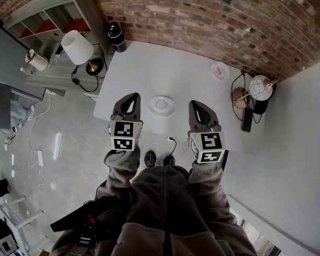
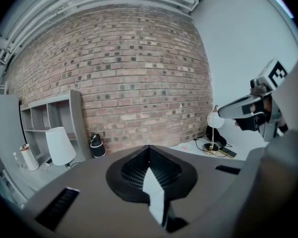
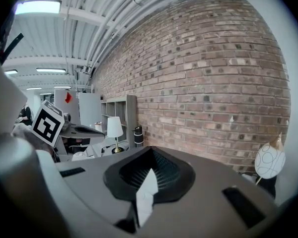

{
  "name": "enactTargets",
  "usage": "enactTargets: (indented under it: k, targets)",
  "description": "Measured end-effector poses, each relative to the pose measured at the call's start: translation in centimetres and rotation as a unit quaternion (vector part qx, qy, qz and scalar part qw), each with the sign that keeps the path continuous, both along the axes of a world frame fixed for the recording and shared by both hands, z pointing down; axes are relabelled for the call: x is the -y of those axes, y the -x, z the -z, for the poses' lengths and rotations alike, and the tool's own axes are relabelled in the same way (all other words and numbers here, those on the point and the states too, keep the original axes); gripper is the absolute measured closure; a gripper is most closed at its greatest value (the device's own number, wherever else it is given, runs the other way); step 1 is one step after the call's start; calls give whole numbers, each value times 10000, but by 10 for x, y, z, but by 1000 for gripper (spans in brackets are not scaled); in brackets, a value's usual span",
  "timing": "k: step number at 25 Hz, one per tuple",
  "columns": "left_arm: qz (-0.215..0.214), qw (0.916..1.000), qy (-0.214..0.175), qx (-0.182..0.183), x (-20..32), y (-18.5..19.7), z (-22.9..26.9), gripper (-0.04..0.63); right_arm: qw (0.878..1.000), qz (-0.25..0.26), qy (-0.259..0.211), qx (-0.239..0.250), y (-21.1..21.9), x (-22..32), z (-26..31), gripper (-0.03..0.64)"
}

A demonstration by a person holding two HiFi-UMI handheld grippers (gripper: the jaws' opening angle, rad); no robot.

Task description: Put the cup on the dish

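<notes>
Plainly, the small cup (image 1: 220, 70) stands far back on the table (image 1: 149, 63), well apart from the dish (image 1: 161, 105) between the left gripper (image 1: 131, 101) and right gripper (image 1: 197, 109), both clenched empty, so the nearer right one should open wide before reaching.

Office-like loft: brick wall (image 1: 202, 15), white table (image 1: 176, 73), shelf unit (image 1: 48, 17), lamp (image 1: 77, 47), ceiling pipes (image 3: 104, 14)

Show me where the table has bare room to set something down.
Widest bare patch: between the black speaker, the dish and the cup. Another: right of the dish, nearer than the cup. Crowded: right edge, by the globe lamp.
</notes>
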State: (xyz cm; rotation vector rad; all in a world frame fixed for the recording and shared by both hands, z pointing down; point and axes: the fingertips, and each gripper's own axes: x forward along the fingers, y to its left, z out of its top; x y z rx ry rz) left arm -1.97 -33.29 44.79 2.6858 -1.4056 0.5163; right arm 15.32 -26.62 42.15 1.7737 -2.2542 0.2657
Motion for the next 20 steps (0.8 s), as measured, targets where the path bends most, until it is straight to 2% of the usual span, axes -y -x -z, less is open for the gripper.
enactTargets:
  k: [3,6,8,14,20]
  targets:
    - [-210,9995,-249,-32,-7,-10,37,590,9996,-8,-285,-31,-3,3,31,617]
    - [-483,9967,-629,148,-13,-19,73,591,9984,47,-562,-45,0,6,61,617]
    - [-535,9955,-777,77,-14,-21,94,591,9974,90,-711,-86,2,8,79,617]
    - [-696,9941,-746,-379,-16,-23,128,591,9942,222,-1043,-157,9,14,115,617]
    - [-684,9929,-820,-521,-16,-22,149,591,9912,365,-1260,-197,16,19,135,617]
